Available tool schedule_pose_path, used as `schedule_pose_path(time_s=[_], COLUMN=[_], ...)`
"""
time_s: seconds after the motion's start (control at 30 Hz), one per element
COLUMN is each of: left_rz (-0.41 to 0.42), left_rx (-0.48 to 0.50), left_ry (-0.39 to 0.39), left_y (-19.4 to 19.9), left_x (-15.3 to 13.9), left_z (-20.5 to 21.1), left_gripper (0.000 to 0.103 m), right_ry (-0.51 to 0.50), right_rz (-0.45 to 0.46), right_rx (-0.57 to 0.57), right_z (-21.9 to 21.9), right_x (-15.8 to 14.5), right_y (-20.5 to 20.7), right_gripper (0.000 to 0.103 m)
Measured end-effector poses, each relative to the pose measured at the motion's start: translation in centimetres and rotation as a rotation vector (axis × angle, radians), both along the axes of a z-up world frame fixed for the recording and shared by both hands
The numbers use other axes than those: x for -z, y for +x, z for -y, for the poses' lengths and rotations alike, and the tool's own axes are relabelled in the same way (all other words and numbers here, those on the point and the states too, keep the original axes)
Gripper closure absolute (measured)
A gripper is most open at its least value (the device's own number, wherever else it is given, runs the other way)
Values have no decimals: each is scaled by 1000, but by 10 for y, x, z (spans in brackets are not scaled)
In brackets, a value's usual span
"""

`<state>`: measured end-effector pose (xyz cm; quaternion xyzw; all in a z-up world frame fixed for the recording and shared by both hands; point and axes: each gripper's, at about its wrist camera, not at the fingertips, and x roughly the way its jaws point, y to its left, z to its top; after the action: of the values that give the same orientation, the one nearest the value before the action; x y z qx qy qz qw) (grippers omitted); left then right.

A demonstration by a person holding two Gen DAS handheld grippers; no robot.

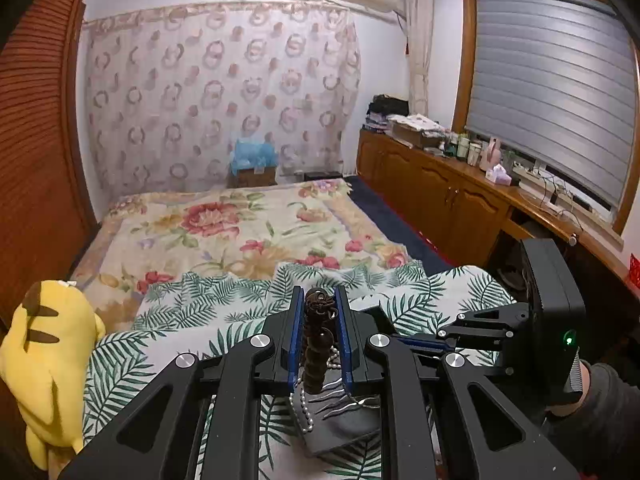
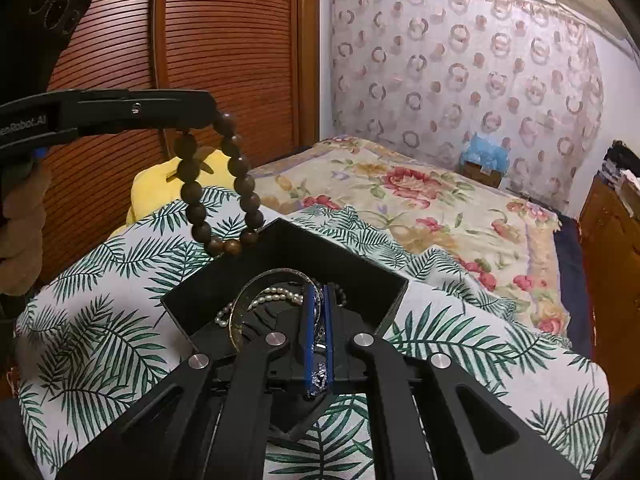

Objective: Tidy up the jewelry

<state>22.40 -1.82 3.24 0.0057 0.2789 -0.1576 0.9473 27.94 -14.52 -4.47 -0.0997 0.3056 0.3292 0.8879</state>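
Left tool point(image 2: 216, 120): closed on one dark wooden bead bracelet point(image 2: 220, 188), pinched at its top; the loop hangs straight down, long axis vertical, its lowest beads level with the far-left corner of the black box point(image 2: 288, 248) and just outside that rim. Judged: the coming move turns on this offset, since the box opening lies to the right of and below the hanging loop, and the left tool is the one nearer that corner. Right tool point(image 2: 318, 320): closed on one silver patterned bangle point(image 2: 320, 378), gripped edge-on between the blue pads, held low over the box interior. Box contents, counted: one strand of pearls point(image 2: 276, 294), one thin gold-toned bangle point(image 2: 236, 320); a further dark beaded piece shows at the far inner wall, too hidden to identify. One box, open, lying on the palm-leaf cloth point(image 2: 100, 320) at the near end of the bed point(image 2: 440, 208). One yellow plush toy point(image 1: 48, 360) at the bed's left edge.
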Motion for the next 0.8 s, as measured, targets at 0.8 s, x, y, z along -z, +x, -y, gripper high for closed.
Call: schedule_pose_path(time_s=[0.8], left_rz=[-85], left_rx=[48], left_ry=[10], left_y=[13], left_x=[28], left_z=[12], left_gripper=[89], right_ry=[46], right_rz=[-8], right_rx=[26], right_z=[14], right_x=[-8], right_y=[3], right_gripper=[97])
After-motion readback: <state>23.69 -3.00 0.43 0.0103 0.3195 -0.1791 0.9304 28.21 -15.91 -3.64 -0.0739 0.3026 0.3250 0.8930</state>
